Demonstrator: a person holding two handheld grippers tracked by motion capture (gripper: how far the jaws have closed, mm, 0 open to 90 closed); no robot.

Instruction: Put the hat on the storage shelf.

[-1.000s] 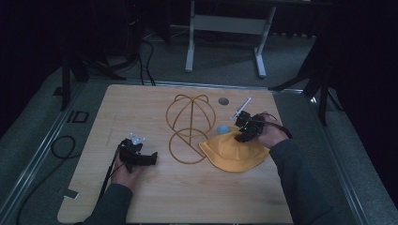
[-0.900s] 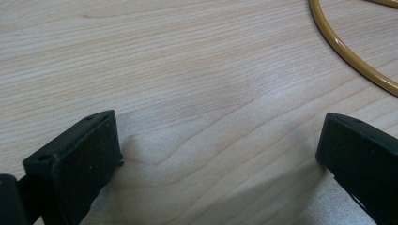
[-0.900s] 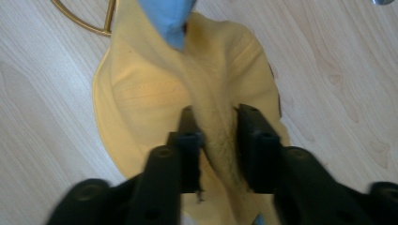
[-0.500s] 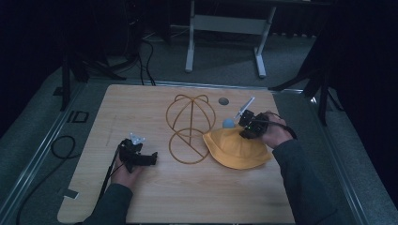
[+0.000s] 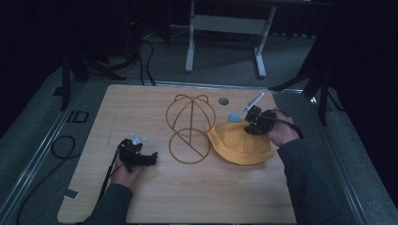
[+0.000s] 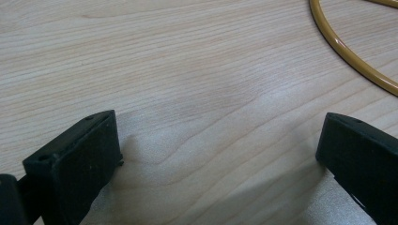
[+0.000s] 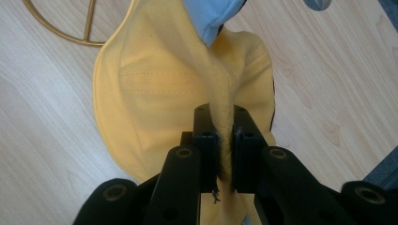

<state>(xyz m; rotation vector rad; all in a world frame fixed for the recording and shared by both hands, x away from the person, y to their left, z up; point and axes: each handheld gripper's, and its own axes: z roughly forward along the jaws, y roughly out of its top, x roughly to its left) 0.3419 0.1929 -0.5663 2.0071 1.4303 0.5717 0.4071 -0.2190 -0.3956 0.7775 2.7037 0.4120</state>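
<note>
Two claws at work: the right claw has just clamped on a fold of the yellow hat, right of the wire stand — its blue lining cut off. Left claw gapes empty over bare worktop — open room near.

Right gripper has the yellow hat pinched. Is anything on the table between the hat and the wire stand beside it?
Nothing visible does. The right gripper is shut on a fold of the yellow hat, whose brim edge already lies next to the wire stand. The left gripper rests open on the stand's other side.
</note>
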